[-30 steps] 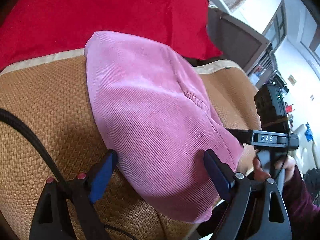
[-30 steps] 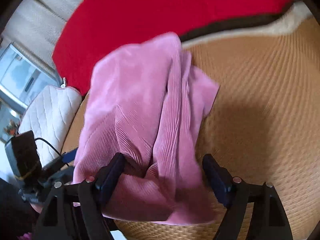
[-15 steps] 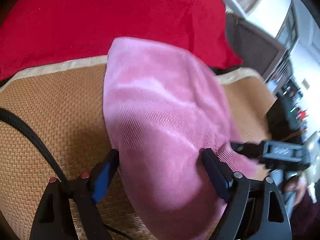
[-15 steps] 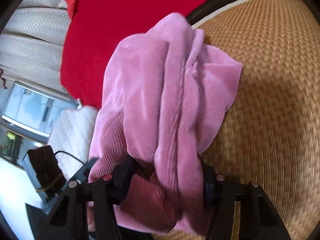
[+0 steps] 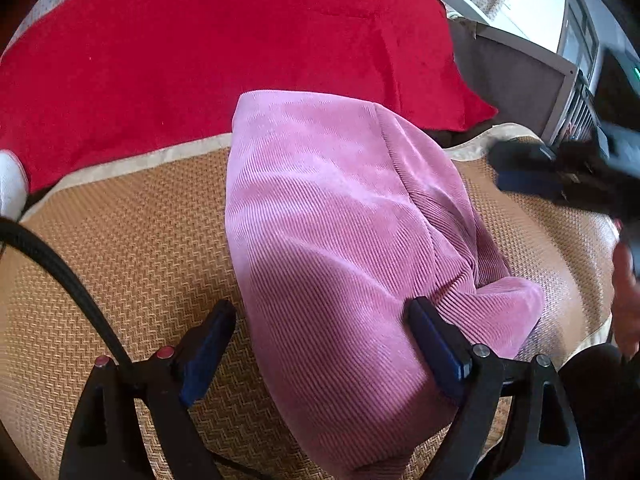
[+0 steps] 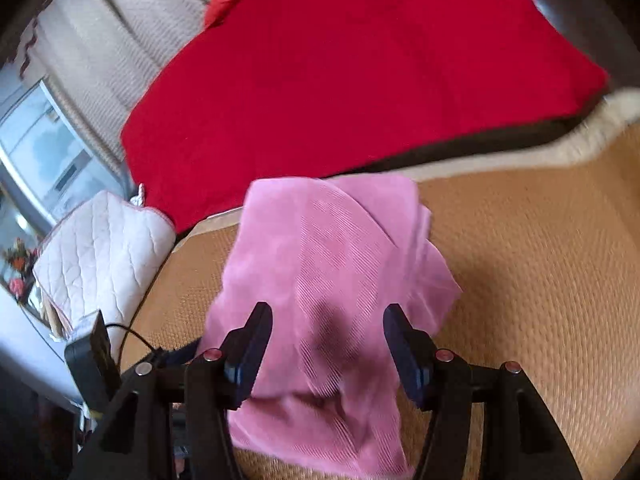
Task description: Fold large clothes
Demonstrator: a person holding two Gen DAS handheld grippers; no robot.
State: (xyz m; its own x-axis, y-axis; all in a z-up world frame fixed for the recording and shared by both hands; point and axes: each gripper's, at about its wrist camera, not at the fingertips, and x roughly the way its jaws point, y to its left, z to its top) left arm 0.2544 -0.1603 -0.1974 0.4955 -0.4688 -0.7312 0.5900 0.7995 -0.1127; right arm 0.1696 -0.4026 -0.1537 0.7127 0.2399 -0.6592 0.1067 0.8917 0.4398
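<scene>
A pink corduroy garment (image 5: pixel 344 248) lies folded in a bundle on a woven straw mat (image 5: pixel 132 240). It also shows in the right wrist view (image 6: pixel 332 264). My left gripper (image 5: pixel 320 344) is open, its fingers on either side of the garment's near end. My right gripper (image 6: pixel 328 348) is open just above the garment's near end, holding nothing. The right gripper shows blurred at the right of the left wrist view (image 5: pixel 560 168), above the mat and apart from the garment.
A red blanket (image 5: pixel 224 48) lies behind the mat. A white quilted cushion (image 6: pixel 96 252) sits at the mat's left end. A black cable (image 5: pixel 60 272) runs by my left gripper. A grey cabinet (image 5: pixel 516 72) stands far right.
My right gripper was closing on the bunched garment, and now it is open and has drawn back. The garment has dropped flatter onto the mat. My left gripper stayed open.
</scene>
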